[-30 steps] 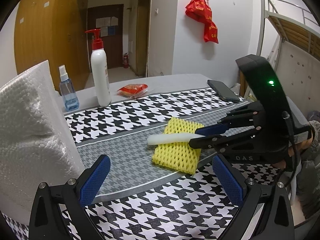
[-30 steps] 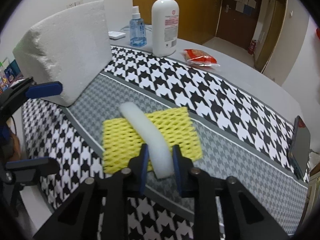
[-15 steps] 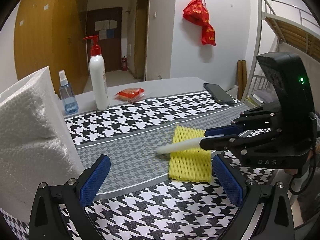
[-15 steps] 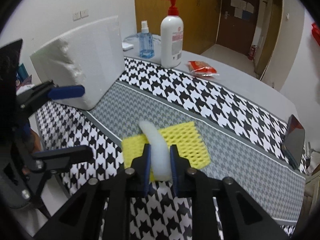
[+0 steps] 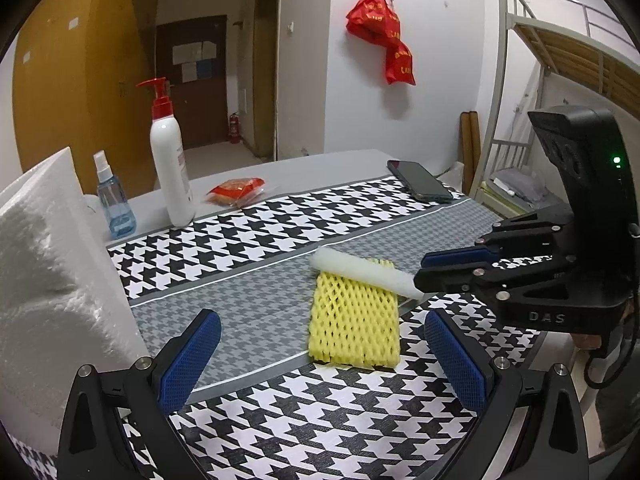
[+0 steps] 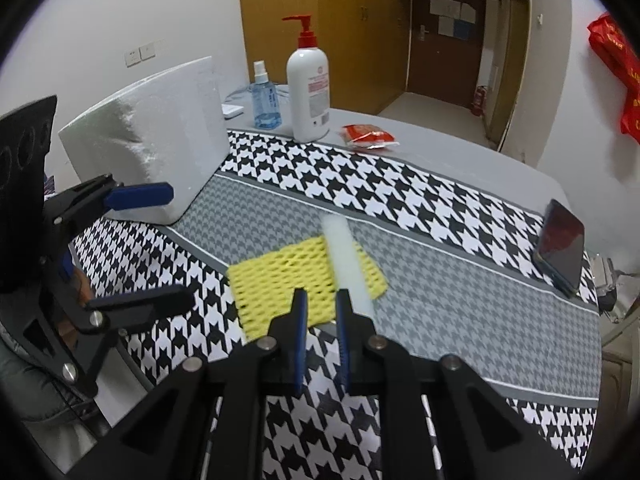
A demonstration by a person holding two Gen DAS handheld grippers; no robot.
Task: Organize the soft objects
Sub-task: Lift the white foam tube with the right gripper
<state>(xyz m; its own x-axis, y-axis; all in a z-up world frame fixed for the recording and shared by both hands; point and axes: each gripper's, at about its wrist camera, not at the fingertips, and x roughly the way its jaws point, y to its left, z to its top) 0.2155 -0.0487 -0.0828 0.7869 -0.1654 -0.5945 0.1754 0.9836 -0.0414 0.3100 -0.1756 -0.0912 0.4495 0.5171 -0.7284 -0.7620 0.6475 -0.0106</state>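
**Right gripper narrows at the end of the foam rod; left gripper waits open**

The right gripper [image 6: 321, 296] has just been closing, and its jaws now stand only a narrow slit apart. In its own view that slit shows yellow mesh and cloth rather than the white foam rod [image 6: 344, 256]. The rod runs away from the outer side of one finger. Half a second earlier it sat squarely between the pads. From the left wrist, the rod's near end meets the fingertips, so whether the pads pinch it or it has slipped beside them cannot be told.

The rod has swung from a diagonal across the middle of the yellow foam net [image 6: 280, 276] to lie along the net's far edge. The net lies flat on the houndstooth cloth [image 6: 400, 200] that covers the desk [image 6: 440, 160]. The right gripper has drawn back and risen slightly. This reads as an early lift of the rod off the net, with the hold in doubt.

The right gripper is pitched steeply down at the desk and enters the left view from the right, fingers stacked one above the other. The left gripper [image 5: 320, 322] slants down more gently over the near cloth, jaws wide and empty. It sits just beside the white foam block [image 6: 152, 128].
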